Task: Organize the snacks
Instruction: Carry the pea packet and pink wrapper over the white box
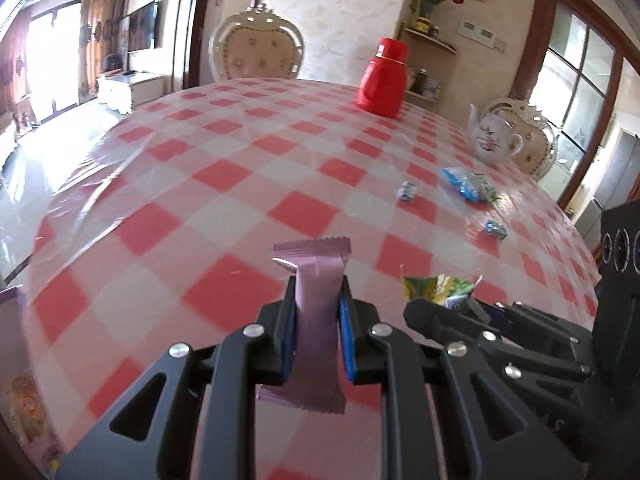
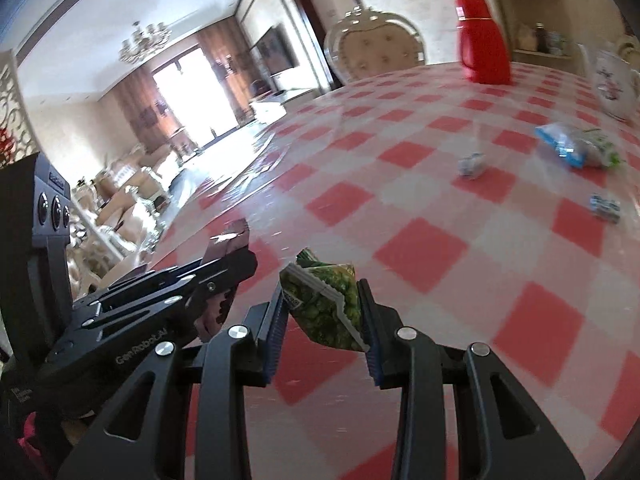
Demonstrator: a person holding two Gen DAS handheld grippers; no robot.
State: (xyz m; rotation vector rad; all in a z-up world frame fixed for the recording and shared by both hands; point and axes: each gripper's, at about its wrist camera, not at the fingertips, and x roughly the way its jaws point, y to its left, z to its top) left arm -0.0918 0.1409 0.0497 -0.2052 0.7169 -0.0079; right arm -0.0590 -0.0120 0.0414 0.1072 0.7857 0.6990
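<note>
The left tongs (image 1: 318,300) are clamped on a long pink snack bar (image 1: 316,280), and the right tongs (image 2: 323,308) are clamped on a small green snack bag (image 2: 326,300), and both are held up side by side above the desk (image 1: 224,184) with its red and white squares. Farther off on the desk lie two little wrapped candies (image 1: 407,192) and (image 1: 495,229) and a blue and green pile of snack bags (image 1: 468,185). A red jug (image 1: 383,78) and a white teapot (image 1: 494,136) stand at the far side.
</note>
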